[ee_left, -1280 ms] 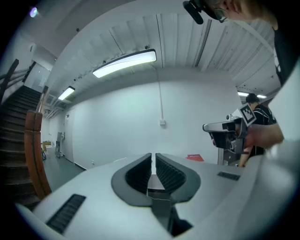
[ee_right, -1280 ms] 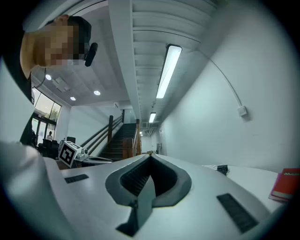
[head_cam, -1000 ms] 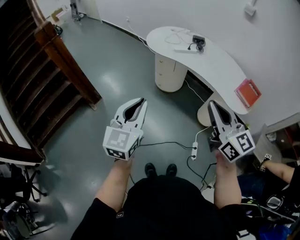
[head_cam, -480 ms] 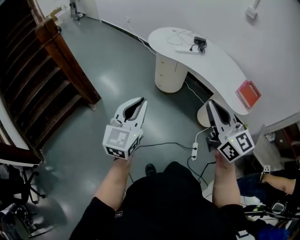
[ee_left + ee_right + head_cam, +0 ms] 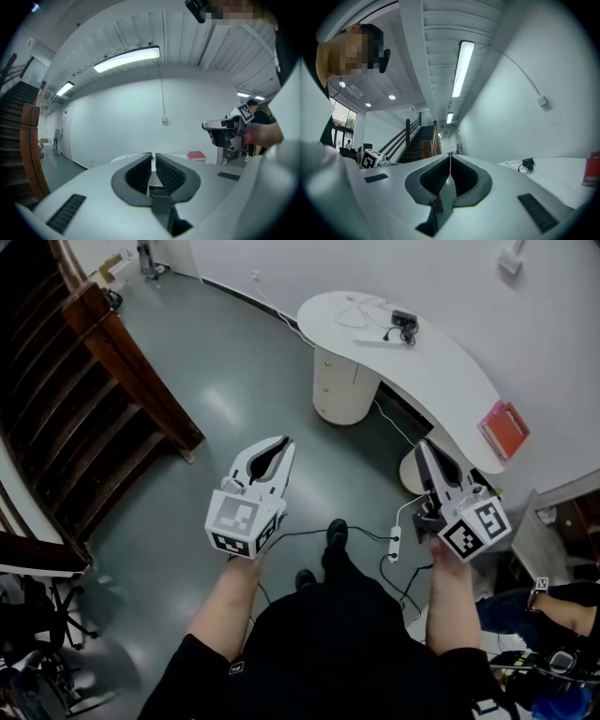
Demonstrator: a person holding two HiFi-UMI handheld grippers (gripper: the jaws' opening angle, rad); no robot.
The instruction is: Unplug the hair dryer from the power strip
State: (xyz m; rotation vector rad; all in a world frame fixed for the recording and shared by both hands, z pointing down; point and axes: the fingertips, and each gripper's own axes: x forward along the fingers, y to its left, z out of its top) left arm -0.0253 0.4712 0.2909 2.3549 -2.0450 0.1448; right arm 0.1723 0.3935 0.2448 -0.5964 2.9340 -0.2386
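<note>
White desk partly behind right gripper, black object indistinct

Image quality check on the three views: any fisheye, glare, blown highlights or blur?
Head view: sharp, slight wide-angle bend, soft glare patch on the floor. Left gripper view: heavy fisheye, black corners, ceiling light blown out. Right gripper view: same fisheye and corners, light strip overexposed too.

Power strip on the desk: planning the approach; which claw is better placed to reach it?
Right, probably: in the head view the right claw is beside the desk that carries the power strip, while the left claw hangs farther away over the floor. Both claws are shut and empty.
</note>
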